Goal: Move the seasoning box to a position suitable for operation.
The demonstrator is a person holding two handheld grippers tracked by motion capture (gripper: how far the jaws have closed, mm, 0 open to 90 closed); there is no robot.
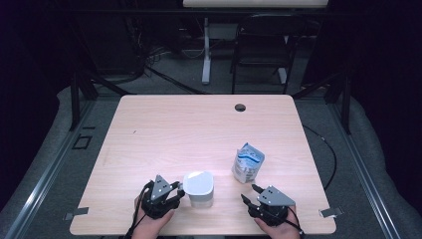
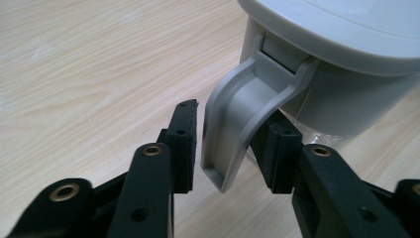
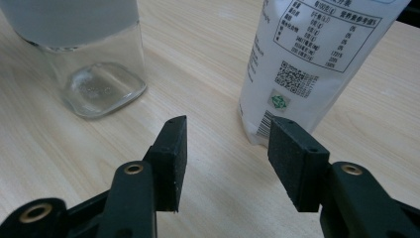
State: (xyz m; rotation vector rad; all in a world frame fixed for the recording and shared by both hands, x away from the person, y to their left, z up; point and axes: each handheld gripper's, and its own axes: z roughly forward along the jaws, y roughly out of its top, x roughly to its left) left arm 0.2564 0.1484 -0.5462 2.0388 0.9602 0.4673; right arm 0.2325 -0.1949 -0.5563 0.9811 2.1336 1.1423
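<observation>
Left tool open astride container clasp, right tool open, empty, beside pouch.

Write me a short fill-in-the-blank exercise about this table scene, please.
1. The grey latch hanging from the container's lid sits between the ____ tongs.
2. The right tongs stand open, with ____ between them.
3. In the high view, the printed pouch stands to the ____ of the container.

Missing words: left; nothing; right
</observation>
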